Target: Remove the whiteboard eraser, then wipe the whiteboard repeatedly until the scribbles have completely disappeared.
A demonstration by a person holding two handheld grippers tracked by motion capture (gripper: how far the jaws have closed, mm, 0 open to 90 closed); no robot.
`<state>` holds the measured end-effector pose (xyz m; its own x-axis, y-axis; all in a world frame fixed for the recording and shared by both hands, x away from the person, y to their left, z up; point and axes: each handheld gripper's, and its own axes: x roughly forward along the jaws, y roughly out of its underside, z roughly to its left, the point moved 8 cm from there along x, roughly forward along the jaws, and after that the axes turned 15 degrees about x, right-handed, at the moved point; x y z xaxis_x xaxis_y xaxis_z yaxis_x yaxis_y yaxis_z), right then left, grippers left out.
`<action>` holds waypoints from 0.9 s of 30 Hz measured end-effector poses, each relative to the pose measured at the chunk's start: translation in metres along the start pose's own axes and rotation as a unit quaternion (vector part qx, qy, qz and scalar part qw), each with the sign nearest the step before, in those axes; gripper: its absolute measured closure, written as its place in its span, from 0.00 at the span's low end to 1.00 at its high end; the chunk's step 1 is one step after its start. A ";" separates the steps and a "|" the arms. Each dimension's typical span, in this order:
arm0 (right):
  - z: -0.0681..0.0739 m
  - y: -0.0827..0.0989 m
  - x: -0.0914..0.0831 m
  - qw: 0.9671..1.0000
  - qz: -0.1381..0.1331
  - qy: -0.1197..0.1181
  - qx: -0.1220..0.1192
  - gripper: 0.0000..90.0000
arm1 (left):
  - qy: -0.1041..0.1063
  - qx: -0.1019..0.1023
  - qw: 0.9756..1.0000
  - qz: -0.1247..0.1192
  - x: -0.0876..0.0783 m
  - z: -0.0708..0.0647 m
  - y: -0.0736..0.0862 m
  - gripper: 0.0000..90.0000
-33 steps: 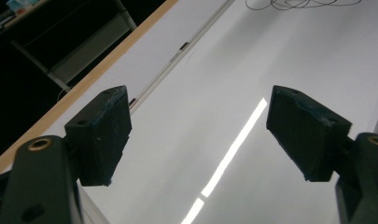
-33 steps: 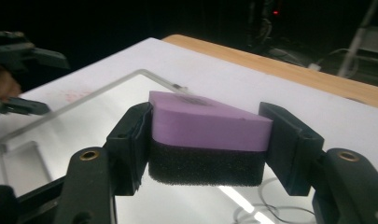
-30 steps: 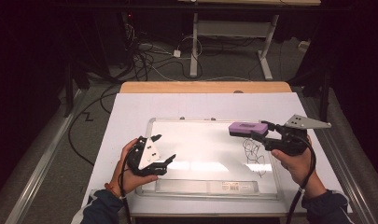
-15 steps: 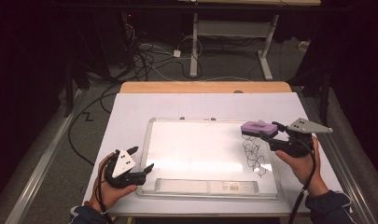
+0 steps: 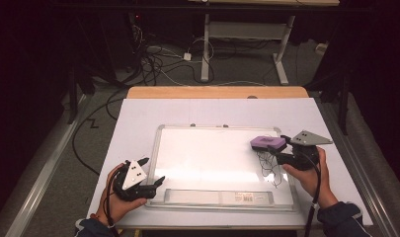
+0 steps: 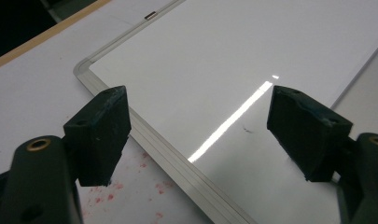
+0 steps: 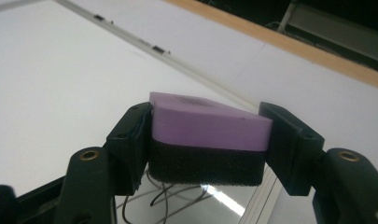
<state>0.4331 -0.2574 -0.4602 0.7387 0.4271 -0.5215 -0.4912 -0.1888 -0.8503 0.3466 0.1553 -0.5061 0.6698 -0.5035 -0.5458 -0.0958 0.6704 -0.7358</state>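
1. Whiteboard [image 5: 212, 158]: lies flat on the white table cover [image 5: 138, 113], aluminium frame all round. Its surface is mostly clean; a black marker scribble [image 5: 269, 165] sits near its right edge.
2. Eraser [image 7: 207, 126]: purple top, black felt underside. It is clamped between the jaws of the right gripper [image 5: 279, 148], which press on its two ends. In the high view it hangs over the upper end of the scribble; whether the felt touches the board cannot be told.
3. Left gripper [image 5: 155, 173]: jaws wide apart, holding nothing. It rests at the board's lower-left corner, with the frame edge running between the jaws in the left gripper view.
4. Step in hand, as judged: wiping the scribble off, with the eraser brought to its start point.
5. Next move, as judged: press the felt flat on the board and sweep along the marks towards the near edge, while the left gripper steadies the frame against sliding.
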 end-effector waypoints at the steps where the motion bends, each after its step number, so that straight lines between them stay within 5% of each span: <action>1: 0.000 0.004 0.001 1.000 0.006 0.002 -0.002 0.42 | 0.002 0.001 1.000 -0.001 0.000 0.000 0.000 0.23; 8: 0.005 0.033 0.006 0.998 0.058 0.000 0.007 0.44 | 0.007 0.001 1.000 0.005 0.004 -0.002 0.000 0.23; 14: 0.013 0.047 0.010 0.996 0.094 -0.006 -0.011 0.38 | 0.000 0.003 1.000 0.005 0.004 -0.001 -0.001 0.23; 27: 0.017 0.025 0.029 0.996 0.093 -0.014 -0.007 0.35 | -0.008 0.010 1.000 0.009 0.003 0.001 -0.002 0.23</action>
<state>0.4347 -0.2346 -0.4954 0.6232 0.4075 -0.6675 -0.6109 -0.2792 -0.7408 0.3492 0.1533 -0.5059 0.6805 -0.4816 -0.5523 -0.0931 0.6907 -0.7171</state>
